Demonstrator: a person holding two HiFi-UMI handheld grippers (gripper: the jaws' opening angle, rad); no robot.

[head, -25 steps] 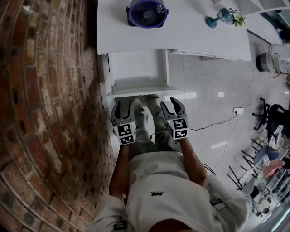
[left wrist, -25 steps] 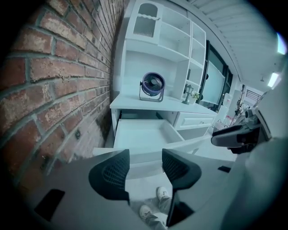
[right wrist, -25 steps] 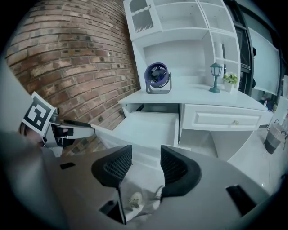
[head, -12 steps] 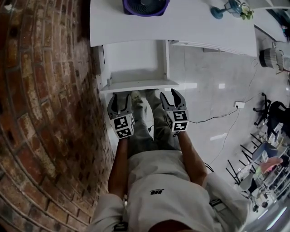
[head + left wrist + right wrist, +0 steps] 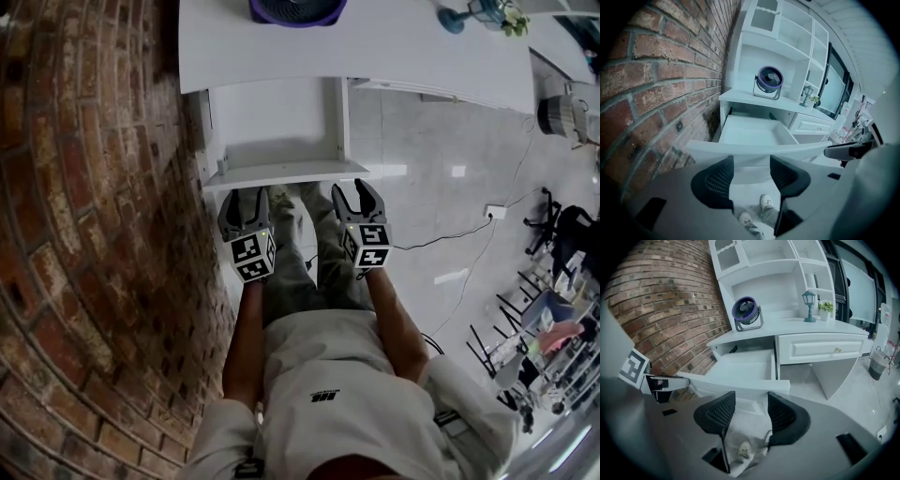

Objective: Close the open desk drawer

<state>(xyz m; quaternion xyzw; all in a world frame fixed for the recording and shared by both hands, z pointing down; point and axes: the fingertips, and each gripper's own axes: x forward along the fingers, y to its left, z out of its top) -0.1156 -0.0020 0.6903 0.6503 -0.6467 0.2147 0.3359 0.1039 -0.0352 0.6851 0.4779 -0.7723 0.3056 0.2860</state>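
The white desk drawer stands pulled far out from under the desk top, empty inside. Its front panel faces me. My left gripper is open just short of the panel's left part, nothing between its jaws. My right gripper is open too, near the panel's right end. In the left gripper view the drawer front fills the space just beyond the open left gripper. In the right gripper view the drawer front lies just beyond the open right gripper.
A brick wall runs close along the left. A purple fan and a small lamp with a plant stand on the desk. A second, shut drawer sits to the right. My legs and shoes are below the drawer.
Both grippers have moved forward toward the drawer front, which now lies right at their tips. Both stayed open.
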